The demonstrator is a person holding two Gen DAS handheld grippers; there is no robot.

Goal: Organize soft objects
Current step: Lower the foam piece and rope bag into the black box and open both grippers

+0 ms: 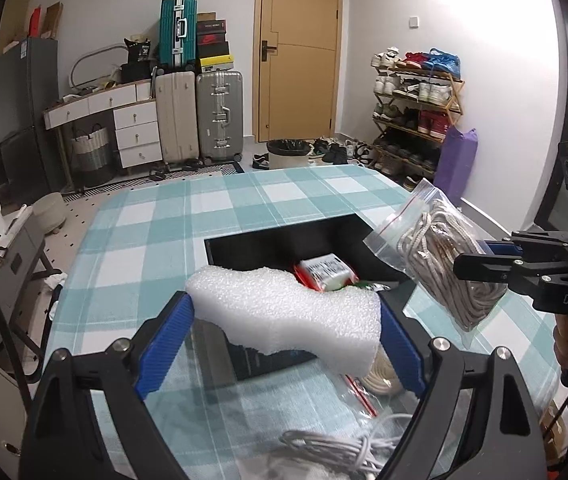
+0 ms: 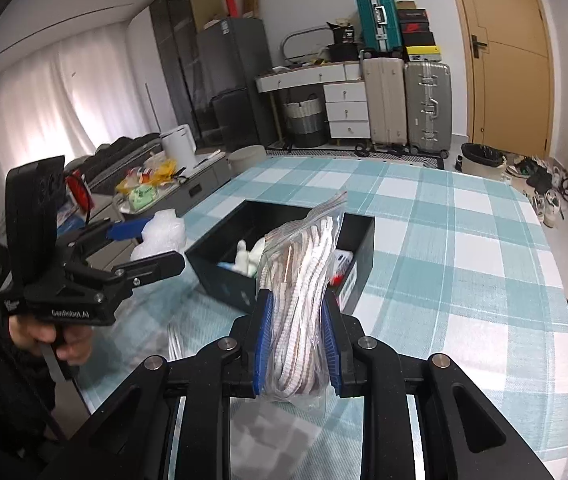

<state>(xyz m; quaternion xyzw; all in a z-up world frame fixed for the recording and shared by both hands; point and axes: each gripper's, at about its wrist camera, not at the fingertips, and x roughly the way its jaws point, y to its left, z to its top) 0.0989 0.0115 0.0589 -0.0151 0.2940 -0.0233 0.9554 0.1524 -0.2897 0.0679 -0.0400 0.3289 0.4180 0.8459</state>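
On the checked desk (image 1: 211, 204), nearest, the left tongs (image 1: 284, 320) clench a foam pad (image 1: 284, 312); the right tongs (image 2: 296, 344) grip a rope bag (image 2: 300, 280). Beyond, the black box (image 2: 360, 240) likely awaits both drops.

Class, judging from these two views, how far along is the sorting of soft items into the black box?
Done: a few items already lie in the black box. In hand: the left hand-held gripper grips a white foam piece; the right hand-held gripper is shut on a bagged rope. Left: both still need placing, and a white cable lies on the table.
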